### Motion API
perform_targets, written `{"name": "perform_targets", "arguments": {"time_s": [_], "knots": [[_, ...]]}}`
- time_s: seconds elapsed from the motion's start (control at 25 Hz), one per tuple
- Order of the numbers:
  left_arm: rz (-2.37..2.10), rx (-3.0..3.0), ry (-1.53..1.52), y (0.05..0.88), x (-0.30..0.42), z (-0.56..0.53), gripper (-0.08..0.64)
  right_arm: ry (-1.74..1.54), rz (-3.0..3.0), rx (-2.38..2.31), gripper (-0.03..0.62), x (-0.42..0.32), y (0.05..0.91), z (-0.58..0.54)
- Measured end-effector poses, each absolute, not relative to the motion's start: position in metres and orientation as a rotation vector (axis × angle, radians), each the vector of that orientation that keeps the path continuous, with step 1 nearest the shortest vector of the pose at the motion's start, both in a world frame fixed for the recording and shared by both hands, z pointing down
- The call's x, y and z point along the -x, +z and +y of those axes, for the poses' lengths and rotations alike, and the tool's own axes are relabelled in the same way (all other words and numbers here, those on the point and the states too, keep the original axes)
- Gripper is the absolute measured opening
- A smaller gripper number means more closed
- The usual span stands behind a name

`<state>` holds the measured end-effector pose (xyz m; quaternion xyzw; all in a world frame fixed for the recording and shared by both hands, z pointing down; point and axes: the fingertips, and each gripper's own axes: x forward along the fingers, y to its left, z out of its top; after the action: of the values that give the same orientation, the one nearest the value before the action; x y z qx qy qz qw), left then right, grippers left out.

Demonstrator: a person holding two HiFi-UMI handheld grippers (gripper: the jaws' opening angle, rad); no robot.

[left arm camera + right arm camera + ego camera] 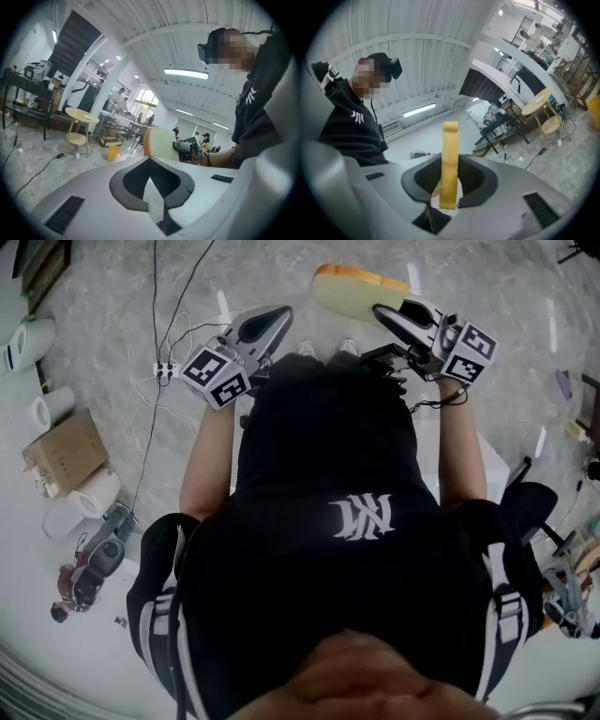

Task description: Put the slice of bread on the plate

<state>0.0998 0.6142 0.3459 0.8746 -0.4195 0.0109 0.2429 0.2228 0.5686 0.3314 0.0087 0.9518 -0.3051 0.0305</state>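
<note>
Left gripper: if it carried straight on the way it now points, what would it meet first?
Most likely the pale slice of bread with an orange-brown crust, clamped in the right gripper. It sits almost dead ahead of the left gripper in the left gripper view, though depth there is unclear.

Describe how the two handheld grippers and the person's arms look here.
Both the left gripper and right gripper have smooth pale grey shells with dark jaw linings, each carrying a white cube printed with black square markers. A thin black cable loops at the right wrist. Forearms are bare below a black top with a white emblem.
</note>
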Motion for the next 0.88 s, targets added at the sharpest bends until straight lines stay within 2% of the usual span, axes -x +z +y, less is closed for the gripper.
{"name": "perform_targets", "arguments": {"time_s": [0.88], "knots": [[-1.086, -2.367, 0.083, 0.355, -0.124, 0.606, 0.012, -0.958, 2.896, 0.068, 0.092, -0.25, 0.35, 0.553]]}}
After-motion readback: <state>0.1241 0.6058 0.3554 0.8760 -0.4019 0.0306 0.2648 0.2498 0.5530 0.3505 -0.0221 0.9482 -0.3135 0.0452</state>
